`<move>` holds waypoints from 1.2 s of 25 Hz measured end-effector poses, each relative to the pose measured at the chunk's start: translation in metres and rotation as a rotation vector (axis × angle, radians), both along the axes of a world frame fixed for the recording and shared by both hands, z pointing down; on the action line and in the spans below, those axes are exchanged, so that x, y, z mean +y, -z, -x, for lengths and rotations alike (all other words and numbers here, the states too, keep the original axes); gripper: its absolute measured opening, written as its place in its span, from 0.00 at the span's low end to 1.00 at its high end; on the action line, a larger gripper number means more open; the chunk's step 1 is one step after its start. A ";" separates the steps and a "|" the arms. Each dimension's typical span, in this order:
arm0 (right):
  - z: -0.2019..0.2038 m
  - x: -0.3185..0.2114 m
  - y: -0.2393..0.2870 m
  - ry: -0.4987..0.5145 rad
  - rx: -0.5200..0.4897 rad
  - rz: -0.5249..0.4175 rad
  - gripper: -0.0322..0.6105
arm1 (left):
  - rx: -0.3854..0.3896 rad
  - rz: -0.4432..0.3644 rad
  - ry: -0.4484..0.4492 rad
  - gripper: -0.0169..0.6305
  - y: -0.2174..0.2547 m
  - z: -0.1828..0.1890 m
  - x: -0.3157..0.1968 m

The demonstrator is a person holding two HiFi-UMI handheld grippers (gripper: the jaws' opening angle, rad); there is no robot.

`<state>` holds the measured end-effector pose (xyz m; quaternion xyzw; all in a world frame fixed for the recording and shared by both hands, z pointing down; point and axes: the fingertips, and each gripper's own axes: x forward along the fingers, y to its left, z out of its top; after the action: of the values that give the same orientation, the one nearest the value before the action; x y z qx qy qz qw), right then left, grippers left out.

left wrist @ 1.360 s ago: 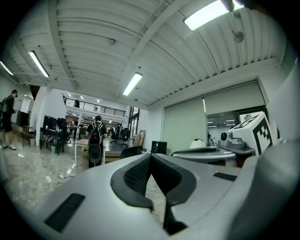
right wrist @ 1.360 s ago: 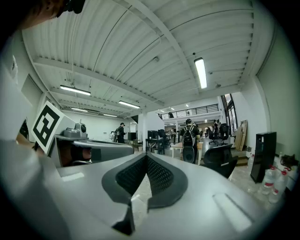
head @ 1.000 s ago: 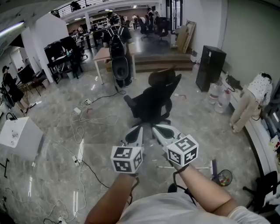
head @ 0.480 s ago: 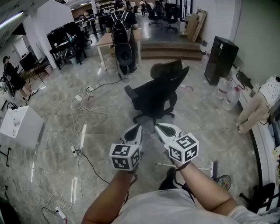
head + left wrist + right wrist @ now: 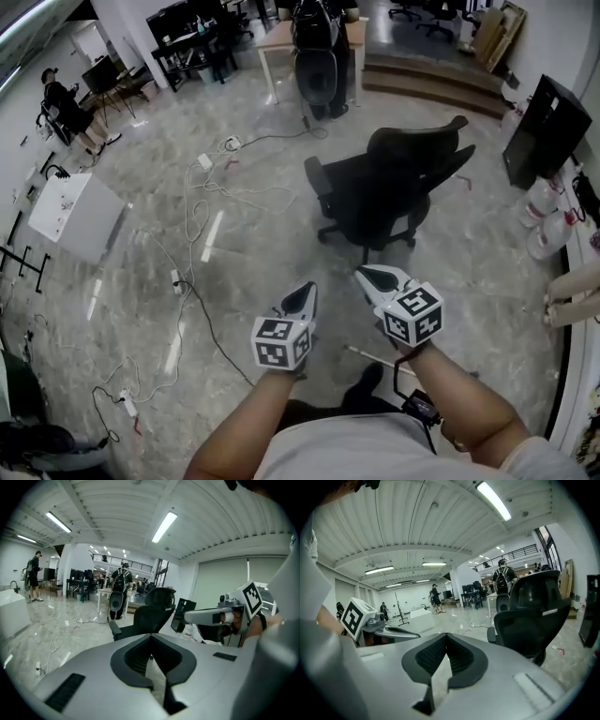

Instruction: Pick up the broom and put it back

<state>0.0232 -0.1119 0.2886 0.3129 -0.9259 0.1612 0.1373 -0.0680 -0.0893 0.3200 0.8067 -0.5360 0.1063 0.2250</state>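
At the left edge of the head view a white box (image 5: pixel 75 217) sits on the marble floor (image 5: pixel 141 281), with loose cables (image 5: pixel 199 220) trailing beside it. At lower centre the left gripper (image 5: pixel 308 289) has its jaws closed together on nothing. Just right of it, the right gripper (image 5: pixel 364 273) is likewise pinched closed and empty. Below it the broom (image 5: pixel 368 353) shows as a thin pale handle lying on the floor. A black office chair (image 5: pixel 394 183) stands above, right of centre.
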 end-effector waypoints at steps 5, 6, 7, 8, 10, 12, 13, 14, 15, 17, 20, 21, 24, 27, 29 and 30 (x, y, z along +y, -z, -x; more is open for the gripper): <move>0.015 -0.030 -0.078 0.048 0.029 0.081 0.06 | 0.014 0.096 0.039 0.03 -0.080 0.016 -0.029; 0.019 -0.033 -0.099 0.057 0.044 0.102 0.06 | 0.015 0.110 0.039 0.03 -0.096 0.020 -0.035; 0.022 -0.034 -0.121 0.067 0.066 0.125 0.06 | 0.020 0.125 0.037 0.03 -0.113 0.023 -0.040; 0.025 -0.033 -0.145 0.077 0.094 0.151 0.06 | 0.029 0.143 0.033 0.03 -0.131 0.025 -0.042; 0.028 -0.029 -0.197 0.097 0.155 0.196 0.06 | 0.055 0.184 0.014 0.03 -0.172 0.028 -0.043; 0.027 -0.026 -0.253 0.113 0.213 0.232 0.09 | 0.069 0.224 -0.013 0.03 -0.217 0.029 -0.044; 0.025 -0.026 -0.282 0.119 0.241 0.247 0.11 | 0.071 0.244 -0.024 0.03 -0.242 0.029 -0.043; 0.022 -0.026 -0.312 0.125 0.268 0.257 0.11 | 0.071 0.260 -0.033 0.03 -0.268 0.029 -0.043; 0.019 -0.028 -0.343 0.129 0.293 0.264 0.11 | 0.068 0.273 -0.040 0.03 -0.296 0.029 -0.045; 0.015 -0.029 -0.410 0.145 0.338 0.281 0.14 | 0.060 0.295 -0.053 0.03 -0.357 0.029 -0.048; 0.012 -0.011 -0.515 0.208 0.392 0.325 0.20 | 0.073 0.359 -0.057 0.03 -0.455 0.030 -0.037; 0.013 -0.004 -0.550 0.235 0.407 0.339 0.21 | 0.079 0.380 -0.058 0.03 -0.486 0.030 -0.032; 0.007 0.019 -0.655 0.304 0.480 0.390 0.25 | 0.081 0.428 -0.072 0.03 -0.571 0.028 -0.017; -0.004 0.039 -0.761 0.376 0.583 0.419 0.27 | 0.077 0.456 -0.088 0.03 -0.650 0.026 -0.010; -0.008 0.054 -0.826 0.422 0.641 0.441 0.27 | 0.078 0.476 -0.098 0.03 -0.698 0.026 -0.004; -0.010 0.061 -0.858 0.440 0.665 0.453 0.27 | 0.078 0.486 -0.101 0.03 -0.722 0.027 -0.001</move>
<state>0.0336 -0.0512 1.1464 0.1057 -0.8173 0.2173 0.5231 -0.0947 -0.0908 1.0419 0.7581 -0.4446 0.2119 0.4274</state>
